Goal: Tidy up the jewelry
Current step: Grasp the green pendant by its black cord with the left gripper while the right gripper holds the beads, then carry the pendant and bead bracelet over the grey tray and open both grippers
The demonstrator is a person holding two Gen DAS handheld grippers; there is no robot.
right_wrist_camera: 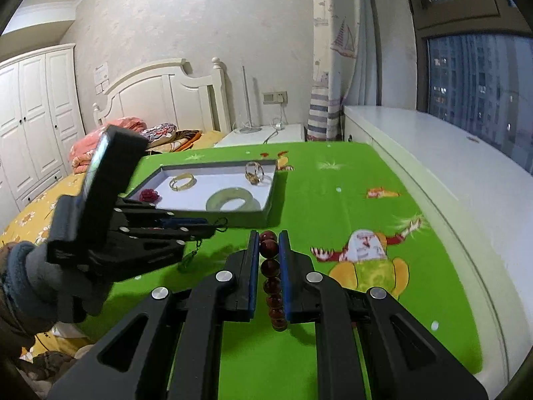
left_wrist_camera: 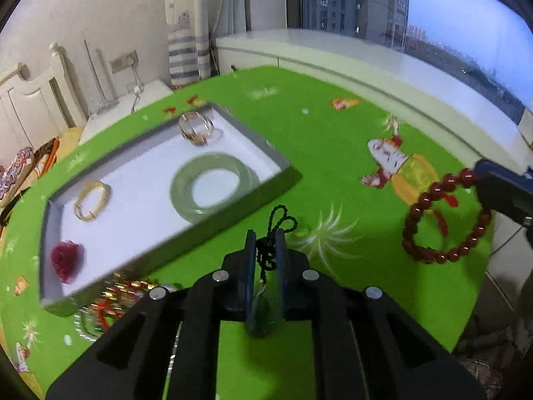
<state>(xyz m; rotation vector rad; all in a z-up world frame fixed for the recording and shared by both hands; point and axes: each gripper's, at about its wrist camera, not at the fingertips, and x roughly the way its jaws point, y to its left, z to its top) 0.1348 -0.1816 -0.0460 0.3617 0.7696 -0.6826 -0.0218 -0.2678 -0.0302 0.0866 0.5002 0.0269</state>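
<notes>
Two grippers hover over the green tablecloth [left_wrist_camera: 333, 153]. The left gripper [left_wrist_camera: 265, 243] has its jaws nearly together, pinching the dark cord of a green pendant [left_wrist_camera: 261, 316] that dangles between the fingers. The right gripper [right_wrist_camera: 269, 243] is clamped on a red bead bracelet [right_wrist_camera: 271, 280], to the right. Far left, the grey tray [left_wrist_camera: 46, 233] holds a jade bangle [left_wrist_camera: 210, 188], a gold bangle [left_wrist_camera: 91, 200], rings [left_wrist_camera: 196, 127] and a red flower [left_wrist_camera: 66, 260].

Cool, dim indoor light with bluish dusk daylight from the window [left_wrist_camera: 449, 16] ahead and to the right of the hand-held gripper. Soft shadows fall on the green worktop [left_wrist_camera: 333, 153]. Fisheye curvature bends straight lines and darkens the corners. Motion blur smears the tray [left_wrist_camera: 283, 161] in the left wrist view.
</notes>
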